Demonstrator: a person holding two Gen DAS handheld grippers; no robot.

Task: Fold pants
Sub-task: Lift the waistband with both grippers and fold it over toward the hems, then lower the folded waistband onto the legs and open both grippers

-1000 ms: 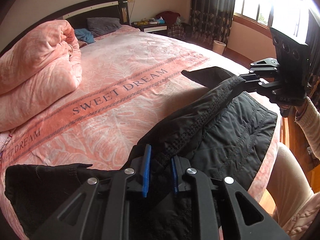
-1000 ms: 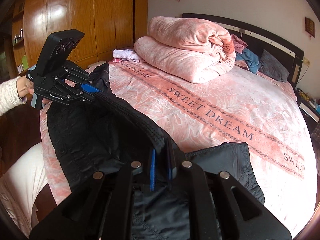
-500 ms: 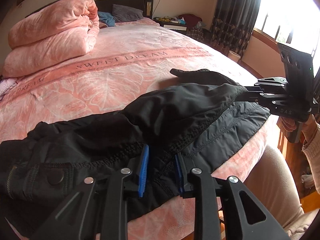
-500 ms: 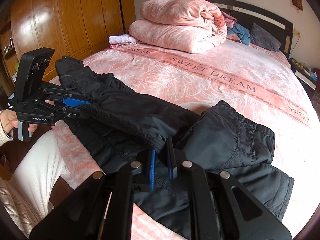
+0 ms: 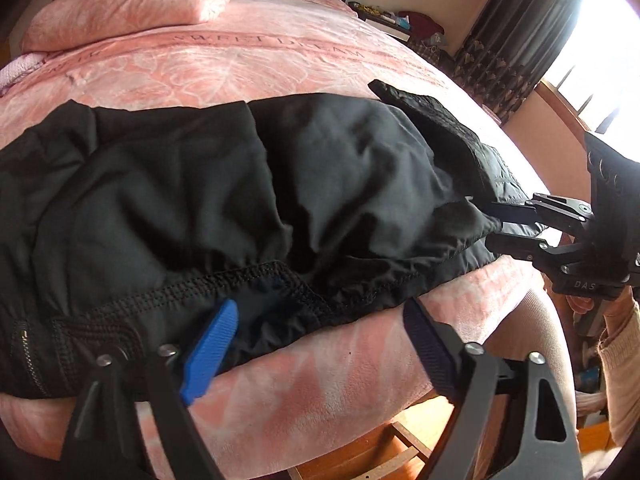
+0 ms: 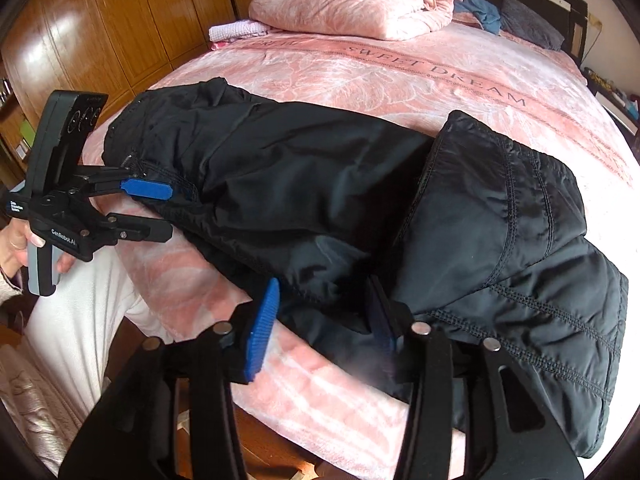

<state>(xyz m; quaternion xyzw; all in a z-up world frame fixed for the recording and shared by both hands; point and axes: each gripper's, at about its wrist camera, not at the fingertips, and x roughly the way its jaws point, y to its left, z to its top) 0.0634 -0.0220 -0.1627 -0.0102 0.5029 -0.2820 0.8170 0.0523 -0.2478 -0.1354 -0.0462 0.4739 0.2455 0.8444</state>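
Black padded pants [image 5: 248, 192] lie folded lengthwise along the near edge of the pink bed, also in the right wrist view [image 6: 320, 200]. My left gripper [image 5: 320, 340] is open at the waistband end, its jaws apart at the bed edge, holding nothing; it also shows in the right wrist view [image 6: 160, 212]. My right gripper [image 6: 320, 320] is open at the leg end, jaws spread over the fabric edge; it shows in the left wrist view [image 5: 496, 224].
The pink bedspread [image 6: 400, 76] reads SWEET DREAM. A folded pink quilt [image 6: 352, 4] lies near the headboard. Wooden wardrobes [image 6: 100, 32] stand at the left. A window with curtains [image 5: 520, 40] is at the right. The person's legs [image 6: 80, 300] are against the bed edge.
Both grippers lowered the lifted pant edge onto the bed and opened, letting go of the fabric. The pants now lie flat.
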